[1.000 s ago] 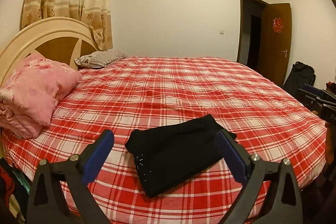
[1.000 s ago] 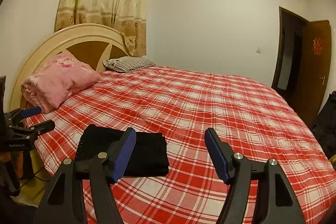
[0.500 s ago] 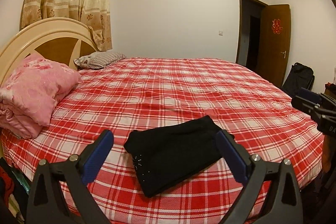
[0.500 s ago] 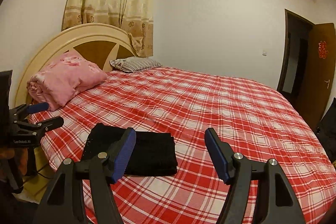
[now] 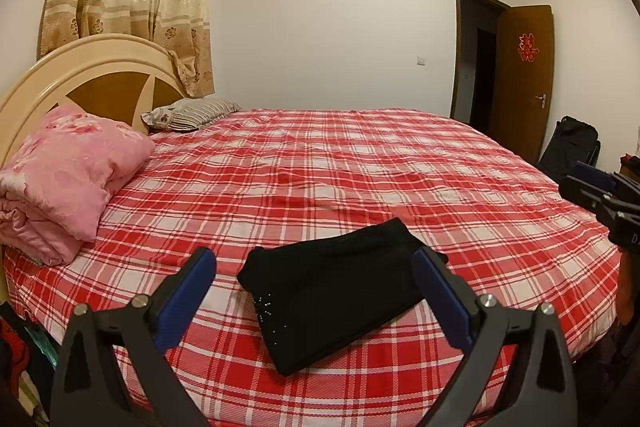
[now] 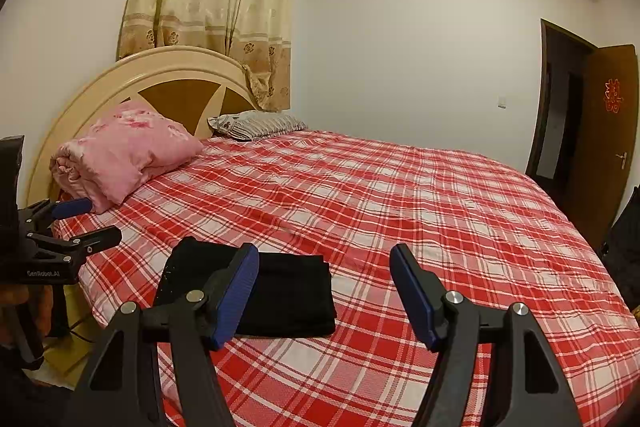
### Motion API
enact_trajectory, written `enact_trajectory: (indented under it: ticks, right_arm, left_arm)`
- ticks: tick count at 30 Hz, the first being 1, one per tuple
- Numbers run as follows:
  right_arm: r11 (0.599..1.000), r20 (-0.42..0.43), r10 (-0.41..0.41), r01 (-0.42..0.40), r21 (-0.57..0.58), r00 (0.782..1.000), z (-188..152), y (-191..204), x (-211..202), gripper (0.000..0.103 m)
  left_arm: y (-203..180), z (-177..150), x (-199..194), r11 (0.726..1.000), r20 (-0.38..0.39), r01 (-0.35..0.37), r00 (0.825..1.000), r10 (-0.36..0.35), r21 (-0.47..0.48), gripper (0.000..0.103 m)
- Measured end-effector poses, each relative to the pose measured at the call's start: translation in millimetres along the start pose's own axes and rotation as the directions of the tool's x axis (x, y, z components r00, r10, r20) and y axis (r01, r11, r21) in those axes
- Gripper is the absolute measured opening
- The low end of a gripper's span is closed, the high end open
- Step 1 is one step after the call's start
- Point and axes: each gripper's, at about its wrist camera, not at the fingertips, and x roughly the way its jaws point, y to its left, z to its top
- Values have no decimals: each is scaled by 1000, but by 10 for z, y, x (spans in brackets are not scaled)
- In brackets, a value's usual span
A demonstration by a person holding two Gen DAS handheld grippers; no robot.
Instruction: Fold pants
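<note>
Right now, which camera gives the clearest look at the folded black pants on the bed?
The left wrist view: the black pants lie whole between the open fingers of the left gripper, only their right edge covered. In the right wrist view, the pants sit lower left, partly hidden behind one finger of the right gripper.

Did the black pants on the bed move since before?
No. The black pants lie folded on the same red checks near the edge of the bed; only the cameras' views shifted a little.
</note>
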Motion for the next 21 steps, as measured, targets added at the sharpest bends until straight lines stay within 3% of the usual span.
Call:
enact_trajectory:
  ticks: [21]
  right_arm:
    - [1000,6,-12,12,-5,1000,-12,-37,1,69]
  left_arm:
    - [-31,-22,15,1000,3,-9,1000,9,18,103]
